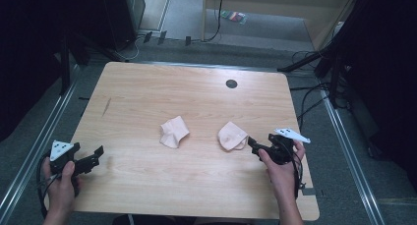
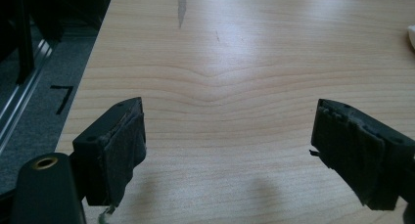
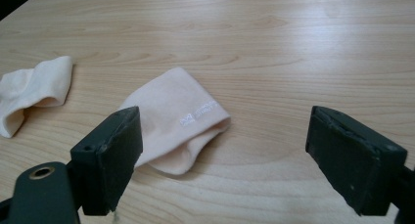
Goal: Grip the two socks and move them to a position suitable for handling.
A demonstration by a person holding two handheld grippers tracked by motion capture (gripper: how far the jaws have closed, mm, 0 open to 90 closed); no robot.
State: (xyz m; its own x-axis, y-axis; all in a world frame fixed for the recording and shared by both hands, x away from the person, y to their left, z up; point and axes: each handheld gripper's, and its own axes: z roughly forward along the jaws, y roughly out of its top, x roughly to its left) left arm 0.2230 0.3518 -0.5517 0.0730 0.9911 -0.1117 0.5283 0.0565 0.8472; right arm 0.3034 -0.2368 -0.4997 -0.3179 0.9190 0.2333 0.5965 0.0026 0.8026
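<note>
Two pale pink socks lie on the wooden table (image 1: 147, 87). One sock (image 1: 173, 132) is crumpled near the middle; it shows at the left of the right gripper view (image 3: 32, 89). The other sock (image 1: 231, 135) lies to its right, with small white lettering on it (image 3: 178, 114). My right gripper (image 1: 254, 145) is open just right of that sock, its left jaw beside the sock's near edge (image 3: 222, 160). My left gripper (image 1: 96, 156) is open over bare wood at the table's front left (image 2: 227, 150), with nothing between its jaws.
A dark round grommet hole (image 1: 231, 83) sits near the table's far edge. A dark streak (image 1: 106, 106) marks the wood at the left. Grey floor, metal rails (image 1: 29, 151) and cables surround the table.
</note>
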